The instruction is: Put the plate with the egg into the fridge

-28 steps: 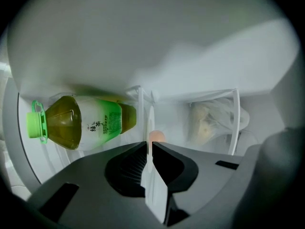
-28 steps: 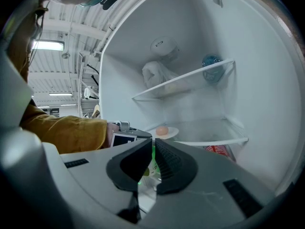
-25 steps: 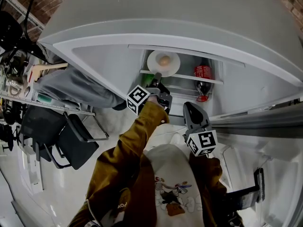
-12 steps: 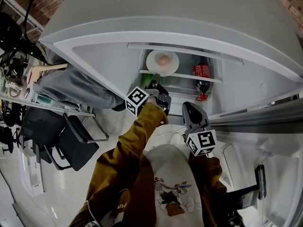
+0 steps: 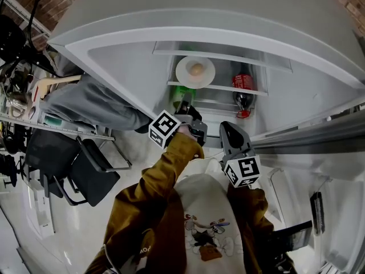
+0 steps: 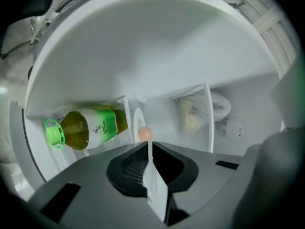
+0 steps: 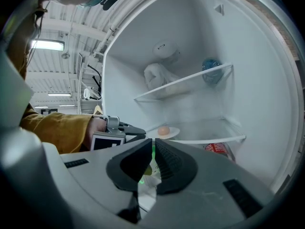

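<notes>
With the fridge (image 5: 125, 73) open and the plate (image 5: 185, 73) resting on its shelf (image 5: 225, 88), just beyond the left gripper's (image 6: 148, 147) nearly closed, empty fingers, egg (image 5: 197, 69) aboard, we judge placement done. The right gripper (image 7: 153, 149), likewise pinched empty, hangs behind. Only withdrawal is left.

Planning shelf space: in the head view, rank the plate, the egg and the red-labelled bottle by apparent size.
1. plate
2. red-labelled bottle, longer but narrower, so nearly level
3. egg, clearly smallest
</notes>
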Motion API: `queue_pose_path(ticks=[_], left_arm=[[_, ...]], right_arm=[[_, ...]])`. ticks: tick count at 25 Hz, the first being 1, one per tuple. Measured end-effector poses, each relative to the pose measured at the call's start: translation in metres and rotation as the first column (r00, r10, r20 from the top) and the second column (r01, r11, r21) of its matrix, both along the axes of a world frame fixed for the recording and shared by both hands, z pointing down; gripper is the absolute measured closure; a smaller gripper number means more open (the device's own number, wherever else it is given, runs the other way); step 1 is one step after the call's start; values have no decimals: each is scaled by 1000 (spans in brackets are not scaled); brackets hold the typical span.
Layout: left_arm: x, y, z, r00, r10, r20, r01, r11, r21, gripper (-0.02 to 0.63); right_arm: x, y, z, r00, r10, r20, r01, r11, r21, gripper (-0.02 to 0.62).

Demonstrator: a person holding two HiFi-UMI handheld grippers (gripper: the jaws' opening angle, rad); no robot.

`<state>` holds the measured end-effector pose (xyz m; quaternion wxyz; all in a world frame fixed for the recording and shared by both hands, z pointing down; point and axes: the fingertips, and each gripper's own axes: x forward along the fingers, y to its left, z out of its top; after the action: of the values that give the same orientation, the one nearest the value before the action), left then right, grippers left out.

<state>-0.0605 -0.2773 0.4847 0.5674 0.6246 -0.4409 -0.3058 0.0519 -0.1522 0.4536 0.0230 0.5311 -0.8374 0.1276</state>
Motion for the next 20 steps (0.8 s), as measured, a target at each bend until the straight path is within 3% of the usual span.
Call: queue_pose_path(ticks=[8,13,16,20], left_arm=[[-1,27,-26,998,47,35,-50,994,94,590],[-8,54,-49,988,96,122,-120,972,204,600],[-10,80,-61,968,147,206,-203,935,290,600],[-21,118,-72,913,172,369,-320,865,387,600]], right_arm=[[-6,9,0,1000,13,9,-13,1000,0,589],[-14,25,-10,999,33,-14,-33,999,38,589],[-20,39,-13,998,51,-29,-49,997,58,589],[-26,57,-19,995,98,-29,-95,992,84,589]])
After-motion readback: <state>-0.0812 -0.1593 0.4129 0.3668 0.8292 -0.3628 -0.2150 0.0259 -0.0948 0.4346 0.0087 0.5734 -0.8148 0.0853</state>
